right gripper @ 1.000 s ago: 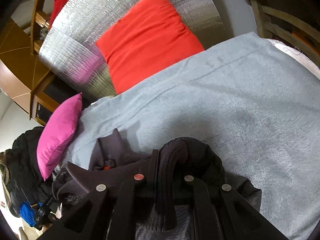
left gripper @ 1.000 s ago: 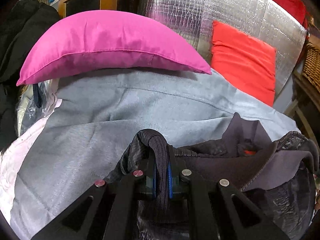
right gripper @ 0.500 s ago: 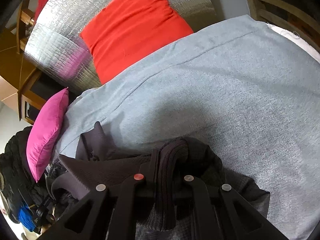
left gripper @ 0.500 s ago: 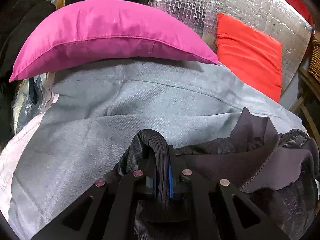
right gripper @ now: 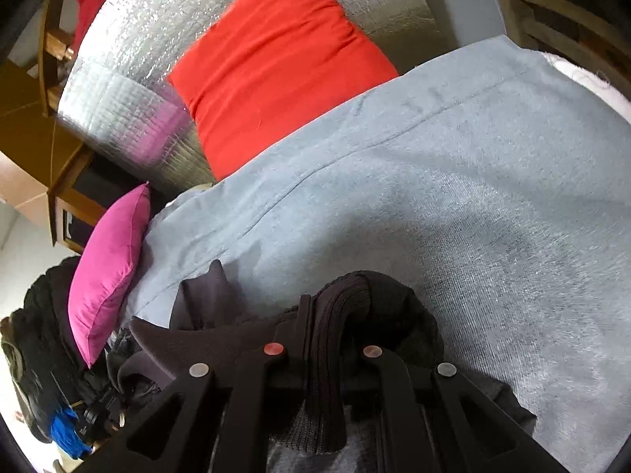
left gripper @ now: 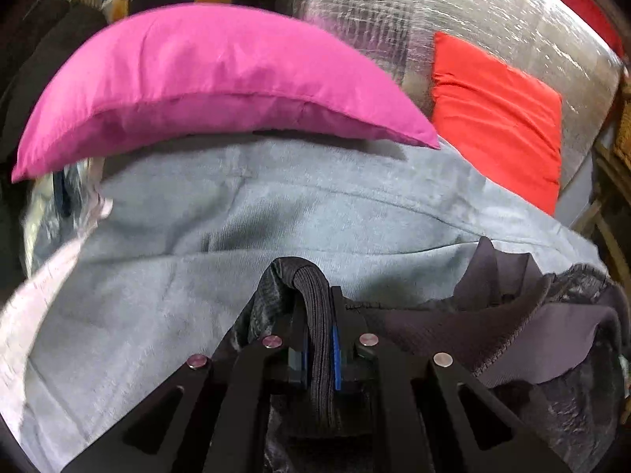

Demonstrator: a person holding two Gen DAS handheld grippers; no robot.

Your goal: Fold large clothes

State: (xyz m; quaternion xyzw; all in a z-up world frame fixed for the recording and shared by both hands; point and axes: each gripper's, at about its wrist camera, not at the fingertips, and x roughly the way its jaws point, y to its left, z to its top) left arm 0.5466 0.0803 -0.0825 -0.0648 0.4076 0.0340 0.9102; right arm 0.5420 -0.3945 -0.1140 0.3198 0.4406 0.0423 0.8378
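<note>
2 close wrist views, shared bedspread (left gripper: 197, 256)

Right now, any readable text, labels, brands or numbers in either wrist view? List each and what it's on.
None readable in either view.
Dark jacket, clamped at its ribbed edge by the left gripper and the right gripper: no tag or print shows.
Pink cushion, red cushion, grey blanket, silver foil sheet: plain, no lettering.
Blue thing at lower left of the right view: too blurred to tell.
</note>
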